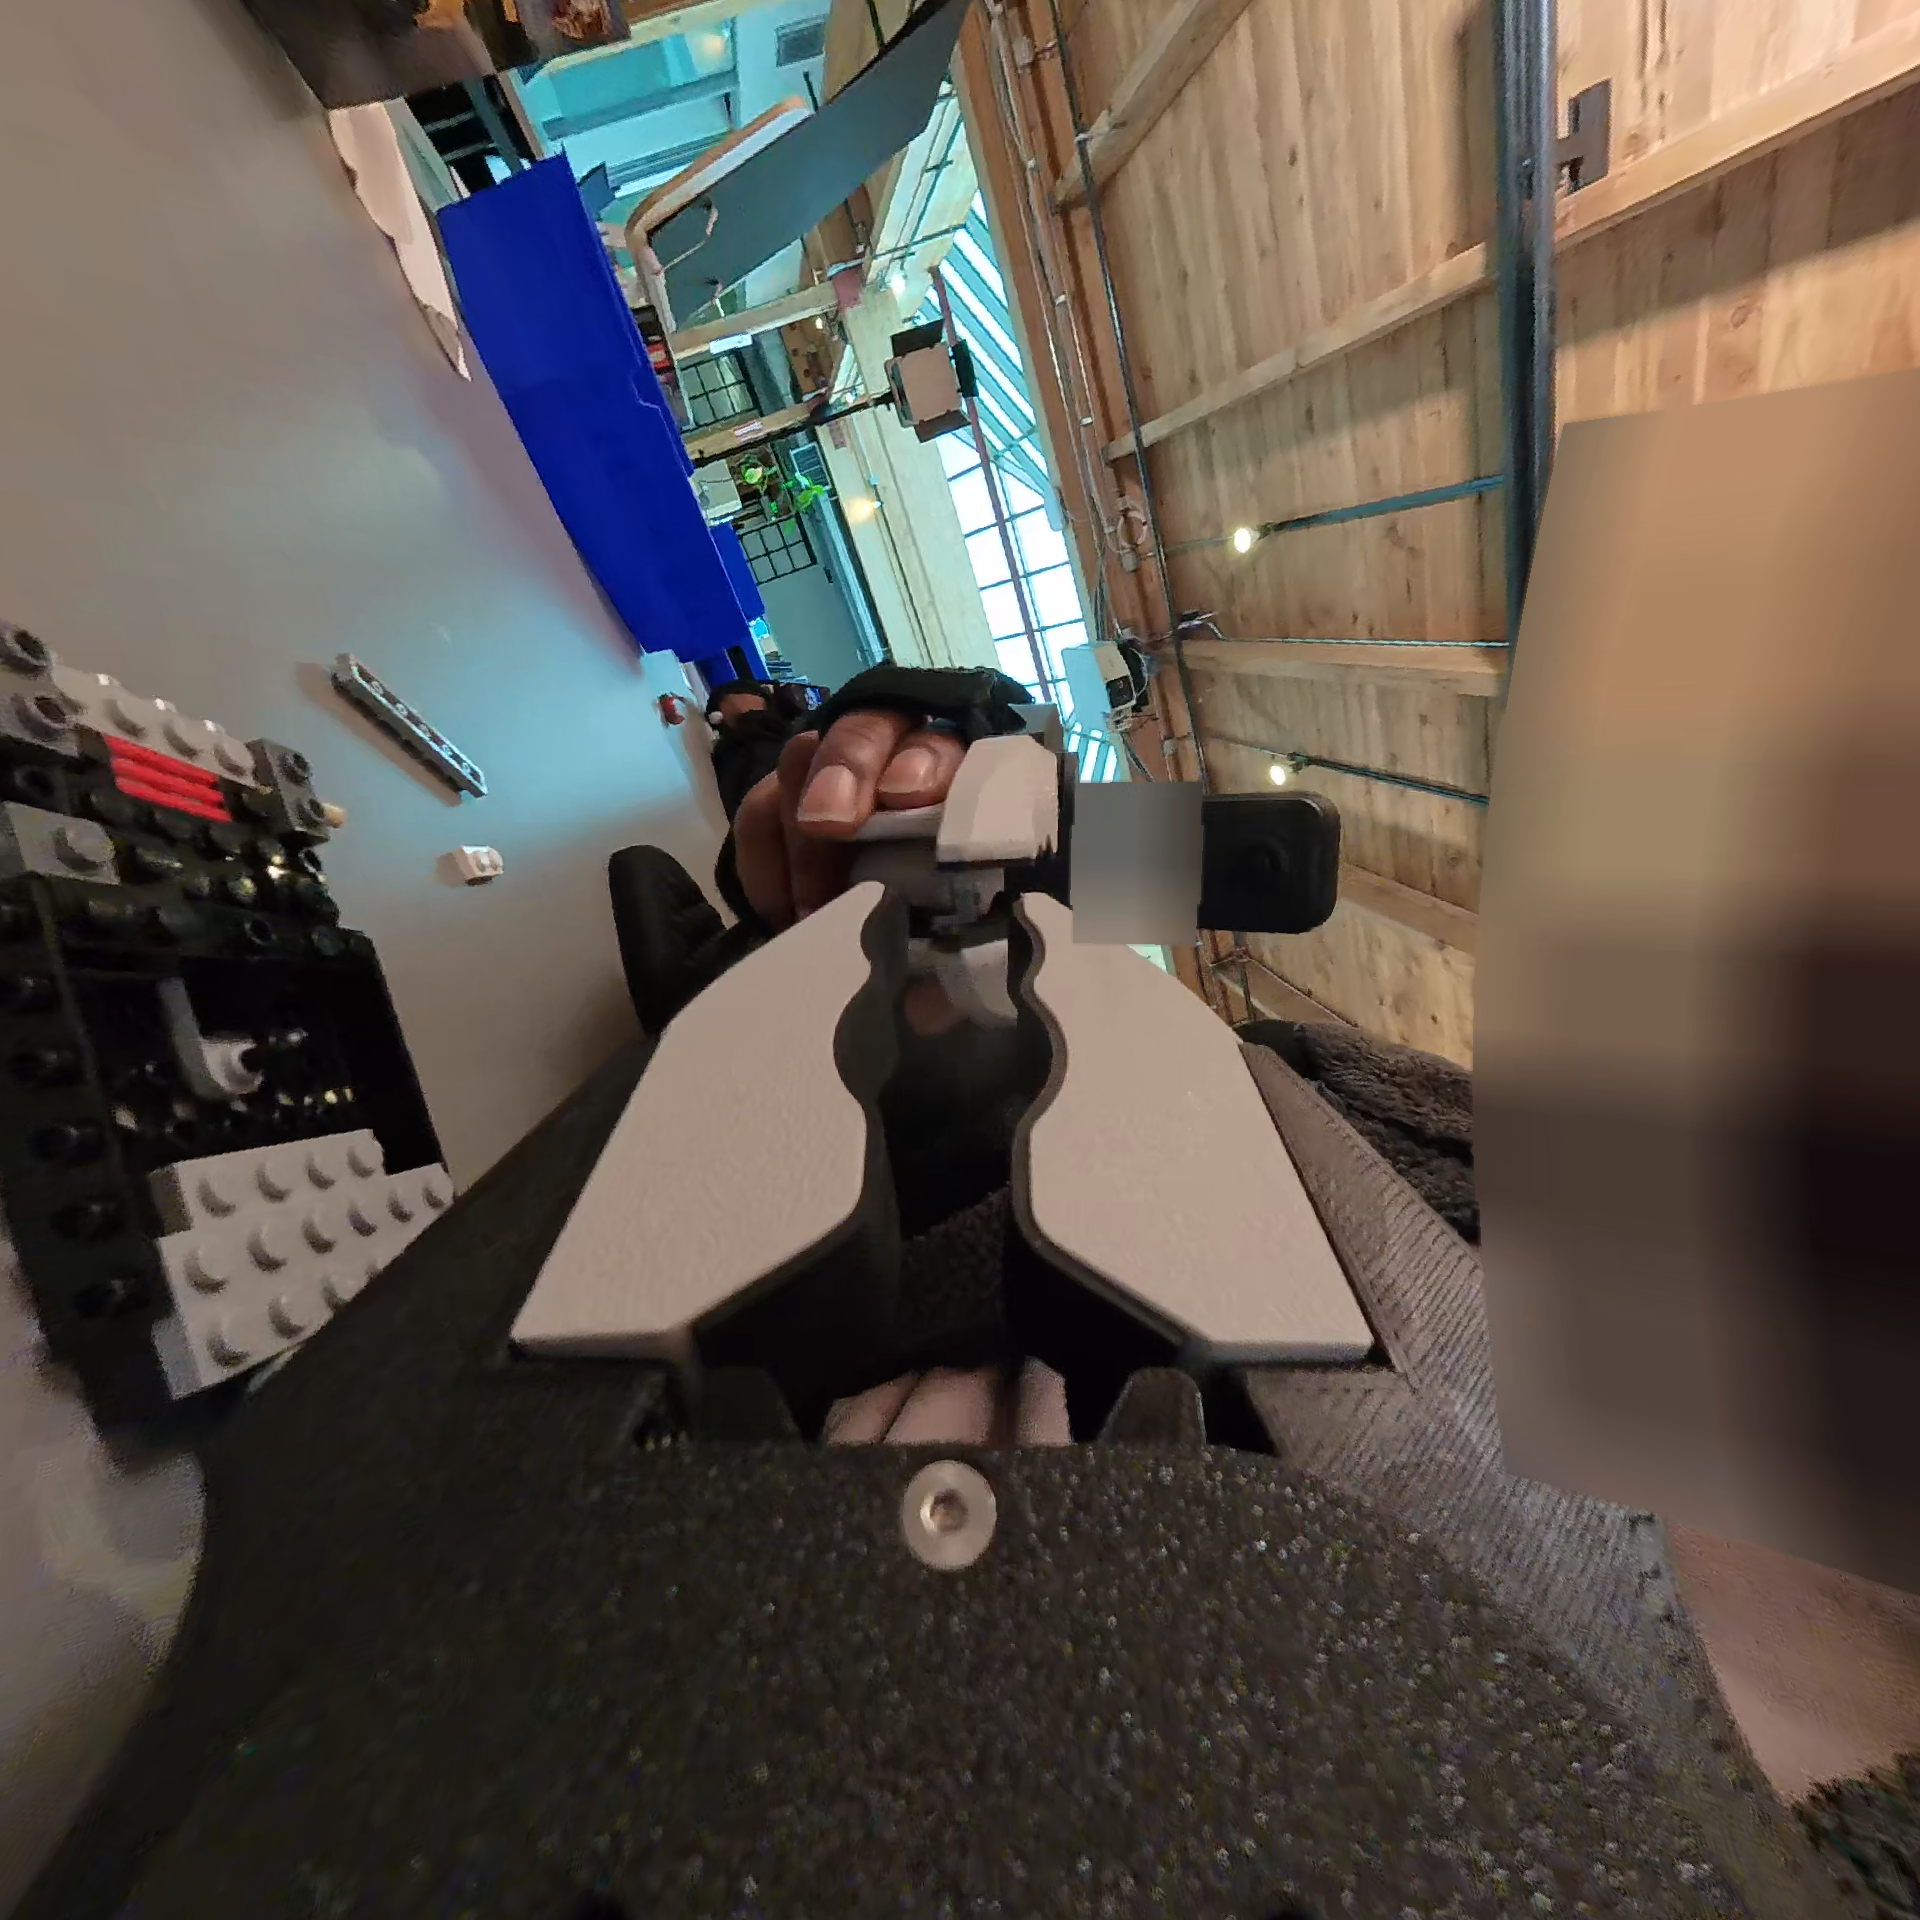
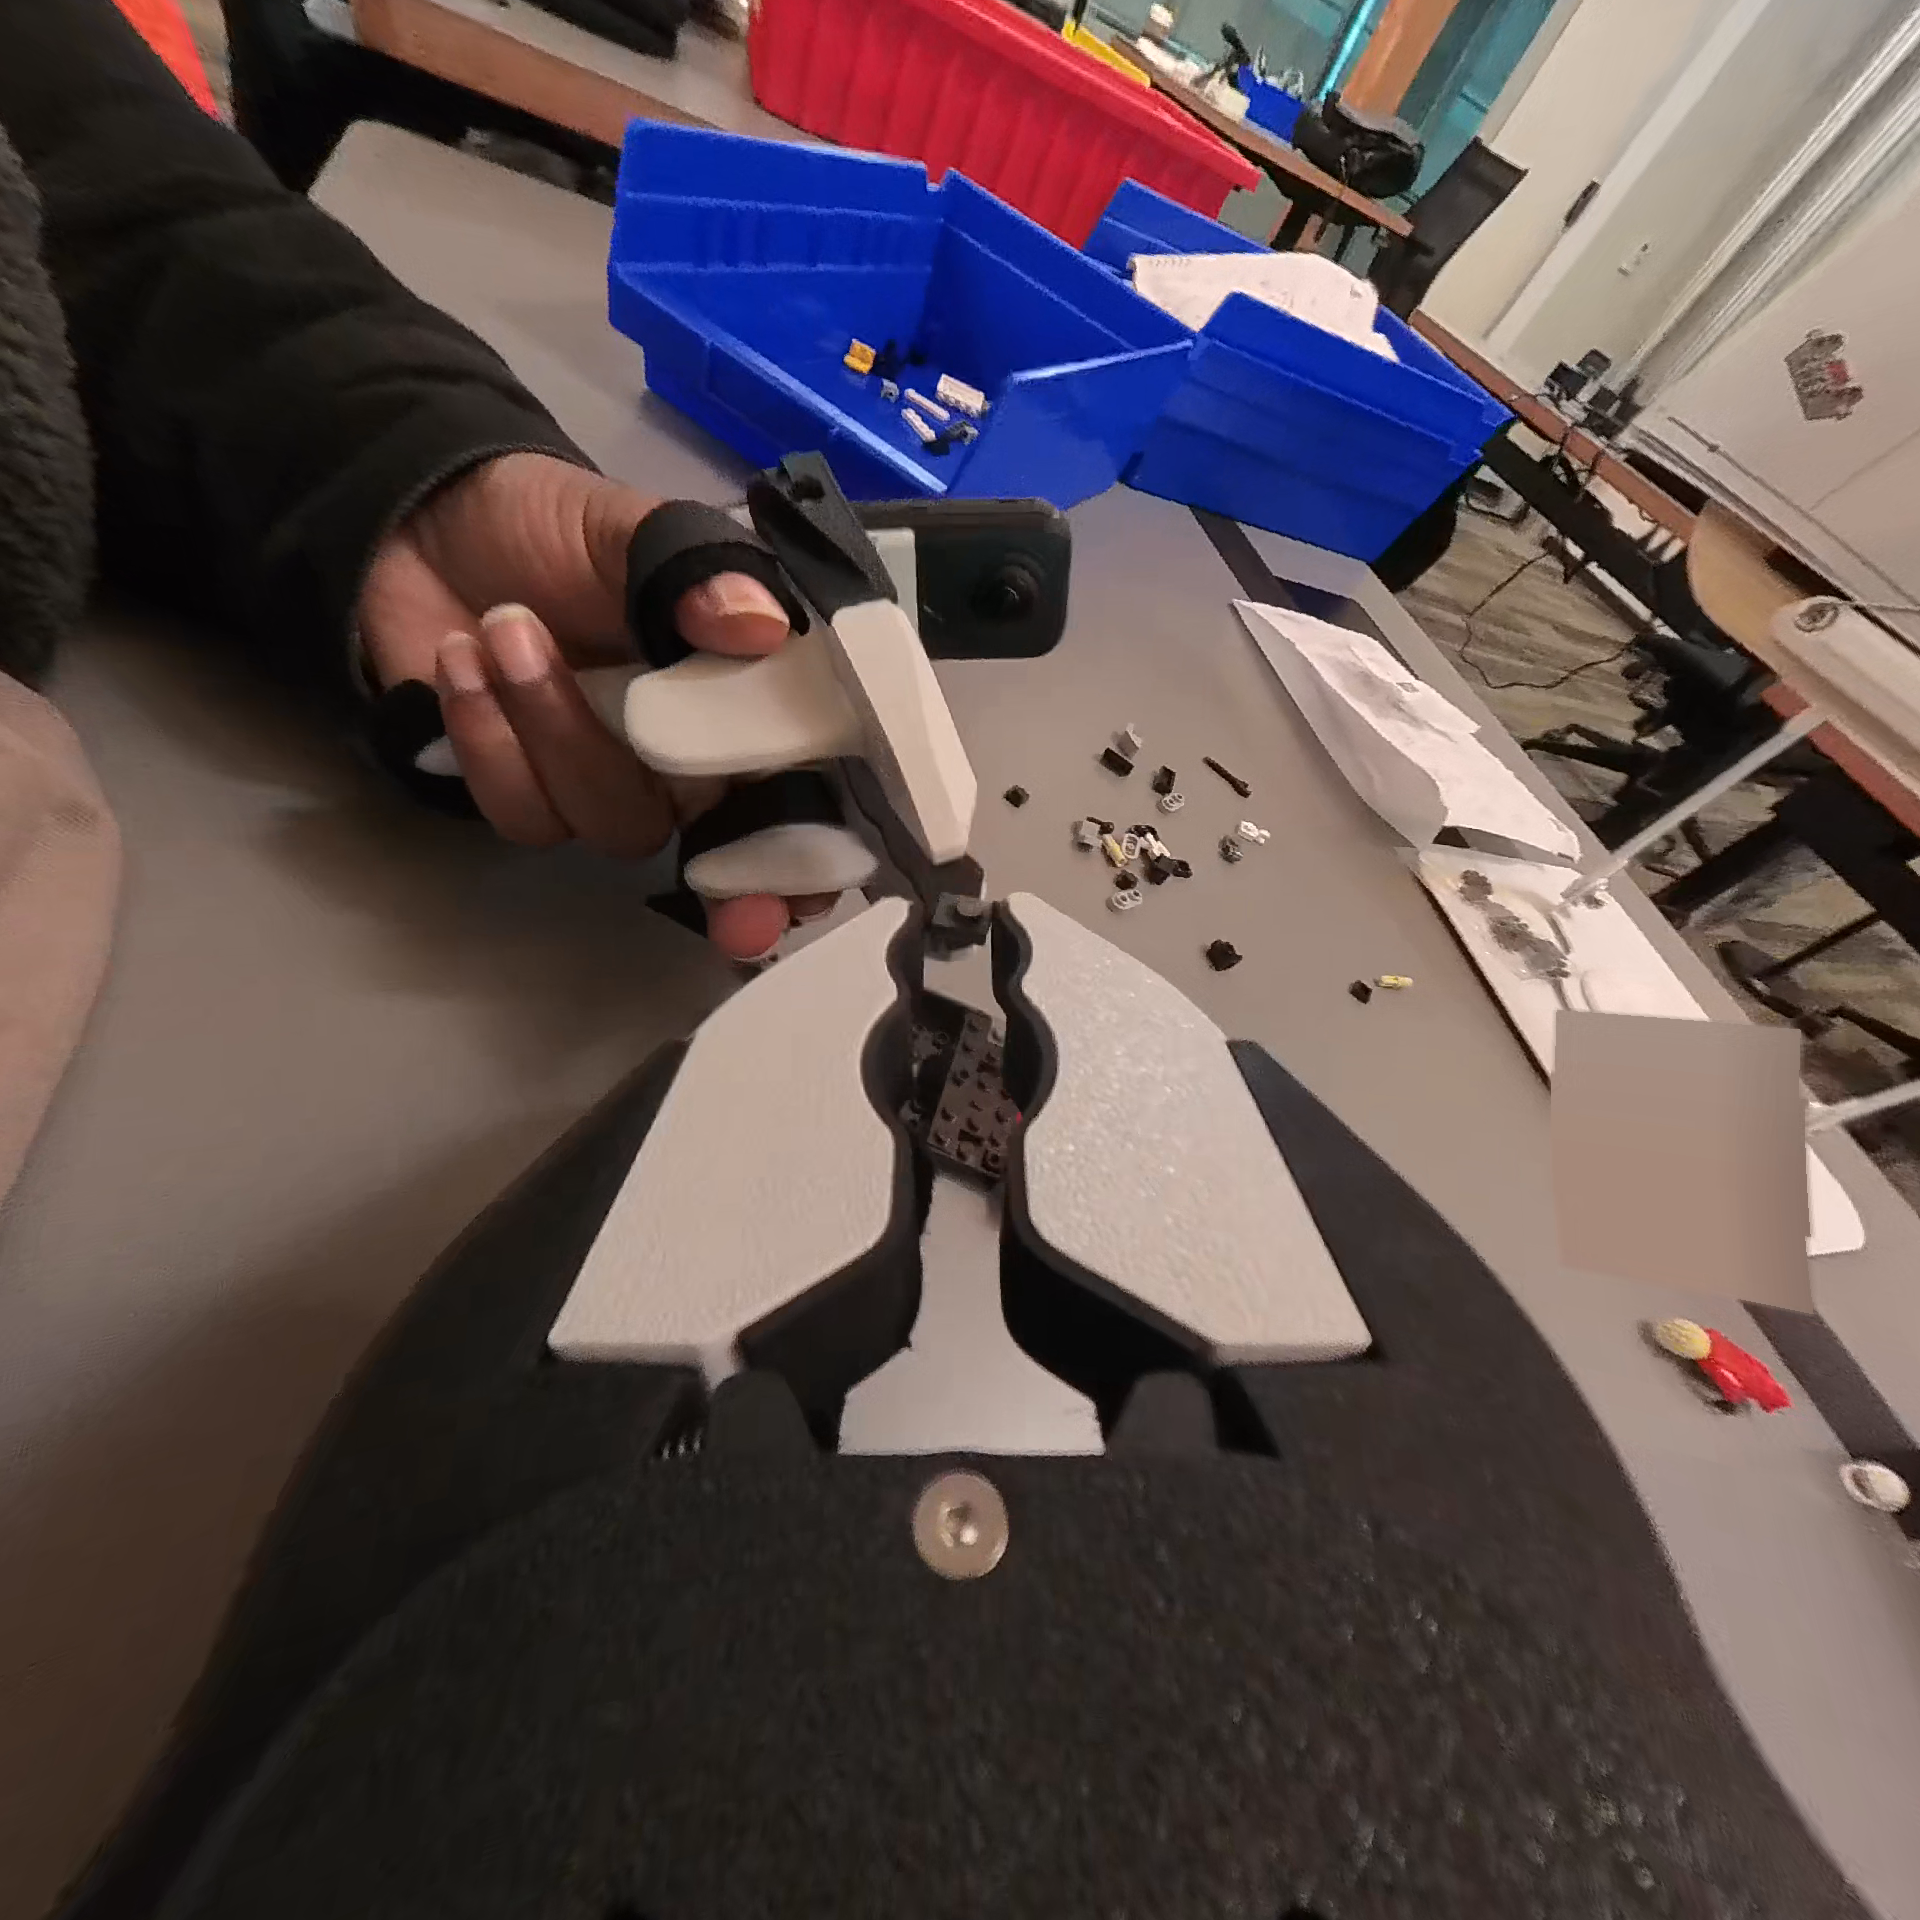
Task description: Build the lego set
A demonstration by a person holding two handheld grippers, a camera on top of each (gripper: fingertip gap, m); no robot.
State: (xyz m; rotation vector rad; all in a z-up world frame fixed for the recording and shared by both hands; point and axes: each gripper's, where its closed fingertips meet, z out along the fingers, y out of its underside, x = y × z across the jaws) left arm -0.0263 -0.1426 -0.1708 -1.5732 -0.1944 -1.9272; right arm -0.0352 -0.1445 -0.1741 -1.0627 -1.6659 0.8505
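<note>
Grey desk (image 2: 1091, 644), bare toward its near edge; blue bins (image 2: 935, 312) at the far edge. Both grippers, left (image 1: 948, 914) and right (image 2: 951, 914), pinch one small grey Lego piece (image 2: 956, 920) between nearly closed tips.

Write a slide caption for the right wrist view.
Two handheld grippers meet tip to tip on a small dark Lego piece above the grey table.

A small dark grey lego piece (image 2: 956, 920) sits pinched between gripper tips above the table, with a black studded plate (image 2: 966, 1101) lying on the grey table just below it. A partly built lego model (image 1: 177, 997), mostly black with light grey studded plates and 3 red bars near its top, stands on the table. Beside it lie a long grey studded strip (image 1: 408, 724) and a small white brick (image 1: 470, 864), while loose small pieces (image 2: 1143, 842), black, grey, white and yellow, are scattered farther off.
</note>
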